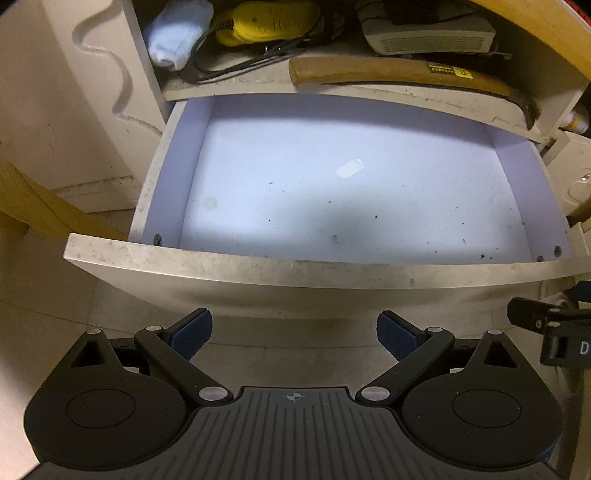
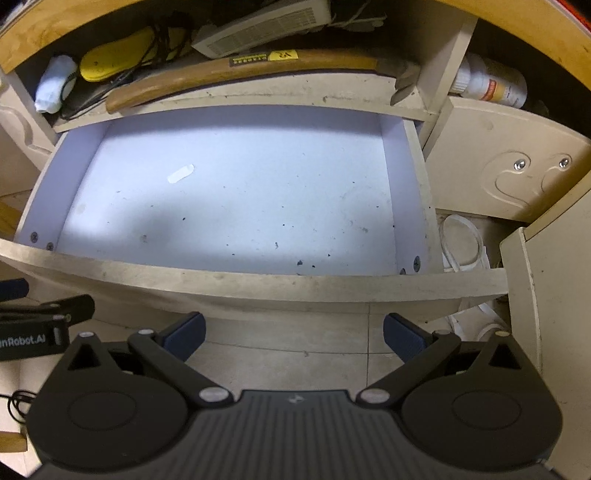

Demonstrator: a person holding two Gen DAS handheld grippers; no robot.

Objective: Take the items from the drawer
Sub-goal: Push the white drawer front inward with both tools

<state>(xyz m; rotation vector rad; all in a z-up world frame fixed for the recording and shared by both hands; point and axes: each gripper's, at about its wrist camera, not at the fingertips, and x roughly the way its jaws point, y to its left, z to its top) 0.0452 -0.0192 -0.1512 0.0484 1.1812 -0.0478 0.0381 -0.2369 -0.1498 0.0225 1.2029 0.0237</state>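
The drawer [image 1: 295, 266] is pulled out, with only a small white scrap [image 1: 349, 168] and specks seen on its floor. Both the left gripper [image 1: 294, 334] and right gripper [image 2: 294, 334] are held just outside its front, jaws spread wide, nothing gripped. A hammer [image 1: 406, 74] is lying on the shelf above.

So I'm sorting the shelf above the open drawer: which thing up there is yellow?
The yellow plastic device with a black cord, at the shelf's left between the white sock and the grey box. The hammer has only a brown wooden handle.
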